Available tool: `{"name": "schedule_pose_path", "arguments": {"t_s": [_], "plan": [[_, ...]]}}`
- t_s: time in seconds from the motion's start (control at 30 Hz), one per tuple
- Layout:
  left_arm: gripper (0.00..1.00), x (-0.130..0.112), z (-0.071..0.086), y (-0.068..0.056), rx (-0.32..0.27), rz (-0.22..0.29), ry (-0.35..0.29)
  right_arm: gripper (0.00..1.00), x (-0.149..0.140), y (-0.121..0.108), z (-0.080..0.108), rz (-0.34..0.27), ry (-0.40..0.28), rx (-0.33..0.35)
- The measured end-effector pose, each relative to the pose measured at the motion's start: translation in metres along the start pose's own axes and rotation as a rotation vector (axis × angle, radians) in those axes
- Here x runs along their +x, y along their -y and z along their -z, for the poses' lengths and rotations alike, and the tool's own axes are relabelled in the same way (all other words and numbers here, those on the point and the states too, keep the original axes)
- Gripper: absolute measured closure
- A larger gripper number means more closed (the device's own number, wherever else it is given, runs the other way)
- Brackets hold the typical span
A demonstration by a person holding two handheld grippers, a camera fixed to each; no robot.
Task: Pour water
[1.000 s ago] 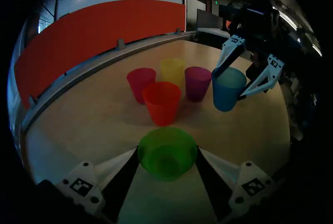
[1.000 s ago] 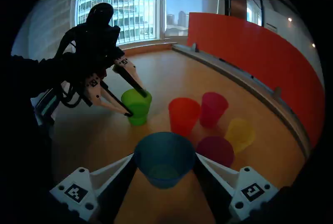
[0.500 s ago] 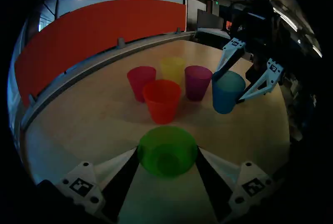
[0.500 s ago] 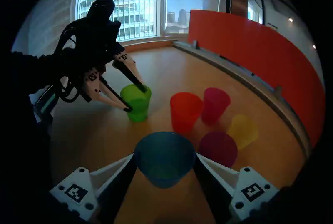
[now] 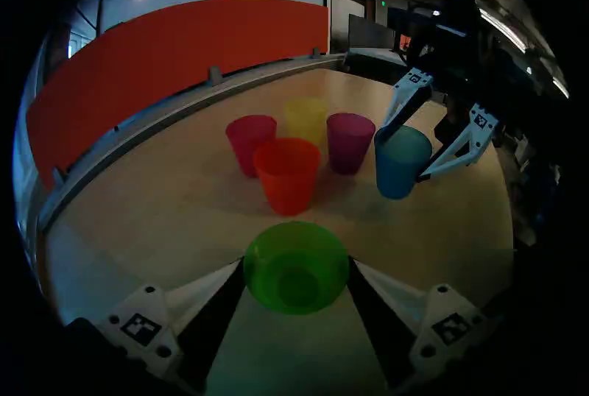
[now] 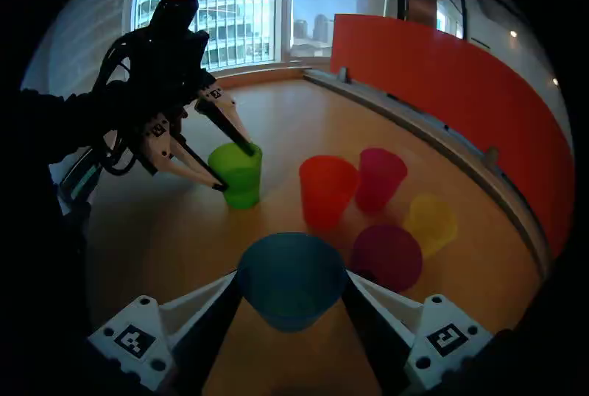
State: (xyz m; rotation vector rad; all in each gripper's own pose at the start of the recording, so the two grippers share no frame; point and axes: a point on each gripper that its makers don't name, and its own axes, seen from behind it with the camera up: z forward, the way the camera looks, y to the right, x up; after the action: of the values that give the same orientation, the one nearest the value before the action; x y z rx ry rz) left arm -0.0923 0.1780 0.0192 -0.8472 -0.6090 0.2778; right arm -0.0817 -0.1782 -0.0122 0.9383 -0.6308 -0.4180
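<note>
In the left gripper view, my left gripper (image 5: 296, 269) is shut on a green cup (image 5: 296, 260), held upright just above the wooden table (image 5: 169, 204). Farther right, my right gripper (image 5: 400, 158) holds a blue cup (image 5: 401, 160). The right gripper view shows my right gripper (image 6: 291, 287) shut on that blue cup (image 6: 291, 285), upright. The left gripper (image 6: 234, 168) with the green cup (image 6: 237, 174) stands at the left, a dark sleeve behind it. An orange cup (image 5: 287, 174) stands between the two held cups.
Pink (image 5: 250, 143), yellow (image 5: 306, 119) and purple (image 5: 349, 141) cups cluster behind the orange one. A red partition wall (image 5: 177, 57) runs along the table's far edge. Large windows (image 6: 221, 6) lie behind the left hand.
The blue cup has dipped slightly lower and nearer the cluster. The green cup has shifted a little up and away in the right gripper view. Both stay gripped.
</note>
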Motion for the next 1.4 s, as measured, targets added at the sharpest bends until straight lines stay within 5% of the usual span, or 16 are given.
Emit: {"name": "schedule_pose_path", "arguments": {"t_s": [1.4], "plan": [[0.03, -0.036, 0.015, 0.0, 0.037, 0.014, 0.058, 0.05, -0.029, -0.002, -0.006, -0.011, 0.022, -0.034]]}}
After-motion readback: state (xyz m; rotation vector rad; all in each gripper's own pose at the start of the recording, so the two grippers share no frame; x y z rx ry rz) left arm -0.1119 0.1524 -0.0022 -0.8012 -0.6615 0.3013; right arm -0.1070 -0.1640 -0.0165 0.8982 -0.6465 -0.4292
